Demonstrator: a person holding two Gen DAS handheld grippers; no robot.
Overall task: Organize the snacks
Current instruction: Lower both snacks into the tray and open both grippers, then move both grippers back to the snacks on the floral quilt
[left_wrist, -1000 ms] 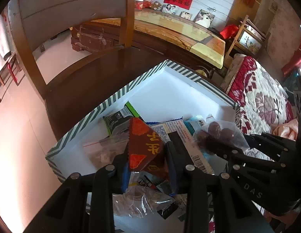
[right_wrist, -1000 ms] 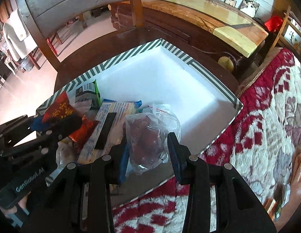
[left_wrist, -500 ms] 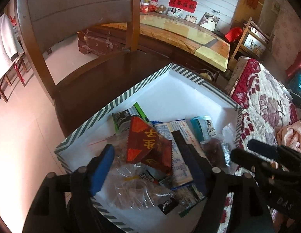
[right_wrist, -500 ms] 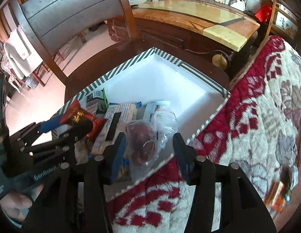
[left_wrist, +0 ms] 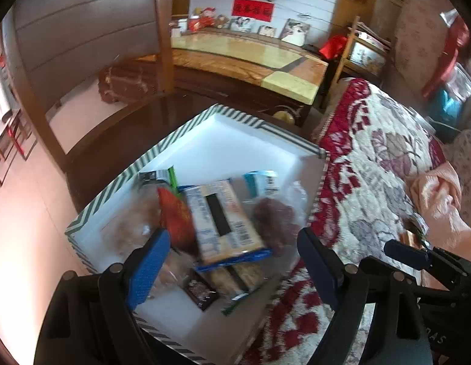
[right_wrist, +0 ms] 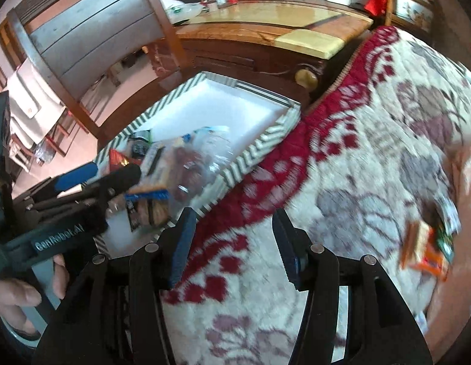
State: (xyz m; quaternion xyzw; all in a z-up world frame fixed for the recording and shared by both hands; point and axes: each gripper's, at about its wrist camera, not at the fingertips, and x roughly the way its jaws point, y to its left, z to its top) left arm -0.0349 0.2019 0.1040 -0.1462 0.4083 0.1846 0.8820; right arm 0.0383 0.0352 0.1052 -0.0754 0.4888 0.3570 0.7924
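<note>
A white box with a green-striped rim sits on a dark wooden chair. It holds several snacks: a red packet, a long yellow-and-blue packet, a clear bag of dark round pieces and a light-blue carton. My left gripper is open and empty above the box's near end. My right gripper is open and empty over the quilt, right of the box. More packets lie on the quilt at the right.
A red-and-white floral quilt covers the bed to the right of the box. The chair back rises behind the box. A long wooden cabinet stands further back. A pink cloth lies on the quilt.
Both grippers have opened and pulled back. The left let go of the red packet and the right let go of the clear bag; both lie in the box. The right gripper swung right over the quilt.
</note>
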